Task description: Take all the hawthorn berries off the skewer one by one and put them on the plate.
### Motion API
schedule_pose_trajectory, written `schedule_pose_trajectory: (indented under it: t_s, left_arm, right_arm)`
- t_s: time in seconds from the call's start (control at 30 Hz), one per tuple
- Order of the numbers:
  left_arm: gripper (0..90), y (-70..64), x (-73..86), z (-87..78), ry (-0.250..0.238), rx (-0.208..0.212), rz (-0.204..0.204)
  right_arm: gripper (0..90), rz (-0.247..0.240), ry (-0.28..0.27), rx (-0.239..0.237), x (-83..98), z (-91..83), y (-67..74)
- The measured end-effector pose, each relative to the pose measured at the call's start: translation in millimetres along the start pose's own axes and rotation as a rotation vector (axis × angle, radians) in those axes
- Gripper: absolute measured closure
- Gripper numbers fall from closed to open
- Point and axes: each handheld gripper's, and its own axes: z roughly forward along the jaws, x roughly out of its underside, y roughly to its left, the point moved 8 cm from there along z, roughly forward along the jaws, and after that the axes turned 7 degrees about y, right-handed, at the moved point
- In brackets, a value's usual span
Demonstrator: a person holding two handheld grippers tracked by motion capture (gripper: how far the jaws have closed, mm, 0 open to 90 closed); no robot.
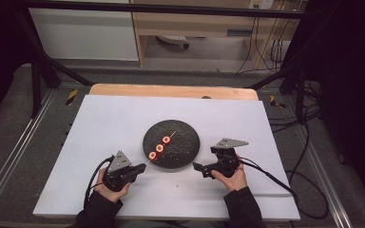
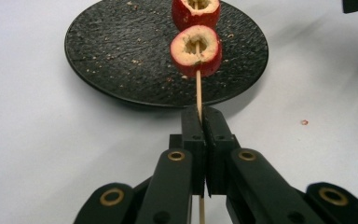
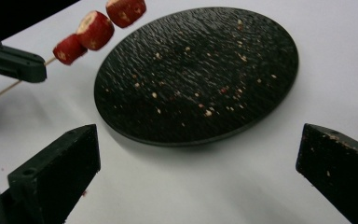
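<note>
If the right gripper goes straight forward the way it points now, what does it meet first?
Probably the near rim of the black plate. The right gripper has its jaws wide open with nothing between them, and points across bare white table at the plate; its height above the table is unclear.

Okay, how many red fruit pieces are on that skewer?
3, in a row on the skewer held over the black plate: nearest the left hand-held gripper, a fruit piece, then the middle one, then the farthest.

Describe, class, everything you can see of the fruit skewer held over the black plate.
The skewer is a thin, pale wooden stick threaded through three red, cored fruit pieces with cream flesh. Its bare near end is clamped between the shut jaws of the left gripper, with a short length poking out behind. It slants over the dark, crumb-speckled plate, its pointed tip bare.
</note>
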Motion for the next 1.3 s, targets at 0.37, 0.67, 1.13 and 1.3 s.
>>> schedule_pose_trajectory:
  t_s: [0.37, 0.67, 1.13, 1.3]
  left_arm:
    - [88.0, -6.0, 0.8, 1.4, -0.008, 0.003, 0.015]
    - [88.0, -12.1, 1.0, 2.4, -0.016, 0.005, 0.03]
    - [88.0, -22.8, -0.2, 3.7, -0.022, 0.018, 0.058]
    - [88.0, -23.4, 0.2, 4.2, -0.021, 0.018, 0.059]
  right_arm:
    - [4.4, 0.007, -0.059, -0.072, -37.2, 22.6, 31.3]
    - [15.9, 0.084, -0.084, -0.125, -50.5, 35.8, 36.0]
    - [47.6, 0.16, -0.109, -0.202, -58.4, 45.5, 32.1]
    - [57.9, 0.171, -0.102, -0.226, -58.0, 46.7, 33.3]
